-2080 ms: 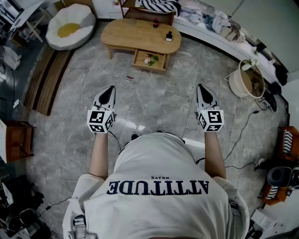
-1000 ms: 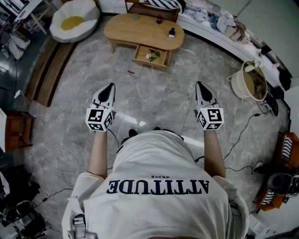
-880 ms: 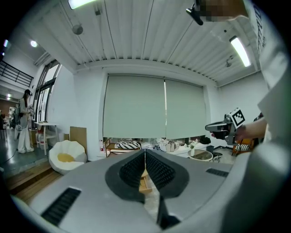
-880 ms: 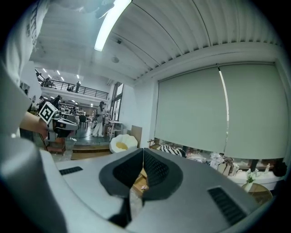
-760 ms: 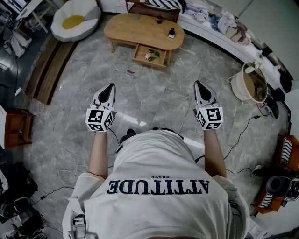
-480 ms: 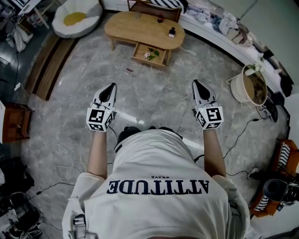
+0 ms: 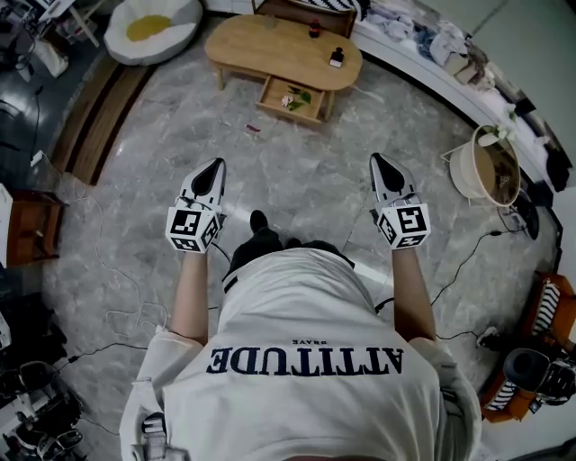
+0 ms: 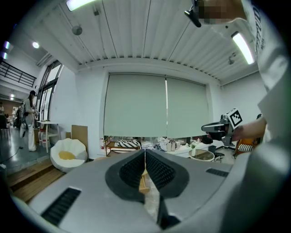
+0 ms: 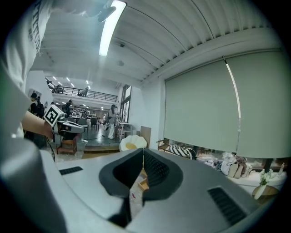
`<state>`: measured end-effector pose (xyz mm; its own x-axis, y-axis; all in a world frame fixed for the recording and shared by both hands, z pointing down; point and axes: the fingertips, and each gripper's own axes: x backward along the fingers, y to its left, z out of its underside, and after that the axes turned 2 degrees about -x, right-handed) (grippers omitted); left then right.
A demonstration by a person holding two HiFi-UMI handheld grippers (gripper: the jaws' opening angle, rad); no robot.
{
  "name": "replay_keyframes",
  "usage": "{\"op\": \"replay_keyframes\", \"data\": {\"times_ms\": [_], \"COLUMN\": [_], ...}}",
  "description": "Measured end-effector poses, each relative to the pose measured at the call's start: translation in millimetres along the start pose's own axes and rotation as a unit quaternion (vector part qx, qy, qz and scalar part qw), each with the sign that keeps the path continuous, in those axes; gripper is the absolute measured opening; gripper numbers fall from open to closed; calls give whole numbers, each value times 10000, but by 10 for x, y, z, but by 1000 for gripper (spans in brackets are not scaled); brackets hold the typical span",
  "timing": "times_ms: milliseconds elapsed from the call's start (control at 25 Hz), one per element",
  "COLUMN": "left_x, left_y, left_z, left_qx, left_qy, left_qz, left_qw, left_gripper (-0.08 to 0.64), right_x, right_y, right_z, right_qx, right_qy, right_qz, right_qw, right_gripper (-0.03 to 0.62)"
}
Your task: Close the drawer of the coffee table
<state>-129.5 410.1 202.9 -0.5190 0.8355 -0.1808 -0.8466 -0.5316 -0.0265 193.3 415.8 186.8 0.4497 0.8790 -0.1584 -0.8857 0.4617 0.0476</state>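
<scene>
A person stood on the grey marble floor, a gripper in each hand, well apart from the oval wooden coffee table across the room. Its drawer hung open on the near side, flowers lying inside, a small dark bottle on the worktop. The left gripper and right gripper were both clamped together, empty, pointing towards the table.

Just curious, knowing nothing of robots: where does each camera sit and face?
Head view: on the head, facing down at the oval wooden coffee table; shows white shirt, arms, left claw, right claw.
Left gripper view: on left claw, level toward the table, jaws shut.
Right gripper view: same on right claw.
Shared: white egg-shaped cushion.
</scene>
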Motion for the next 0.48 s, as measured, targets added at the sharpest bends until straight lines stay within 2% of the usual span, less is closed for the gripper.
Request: {"op": "replay_keyframes", "data": {"times_ms": [240,480], "left_x": [-167,-454], "left_y": [79,380], "left_z": [25,-17], "left_qx": [-46,-16], "left_qy": [11,-28], "left_qz": [150,232], "left_qw": [9999,9997], "left_gripper": [21,21], "right_x": [-189,-479], "right_y": [-10,-103], "right_z": [51,23], "right_qx": [-37,-9], "right_qy": [75,146], "right_qz": [6,178], "right_qw": [10000,9997], "right_gripper": [20,20]}}
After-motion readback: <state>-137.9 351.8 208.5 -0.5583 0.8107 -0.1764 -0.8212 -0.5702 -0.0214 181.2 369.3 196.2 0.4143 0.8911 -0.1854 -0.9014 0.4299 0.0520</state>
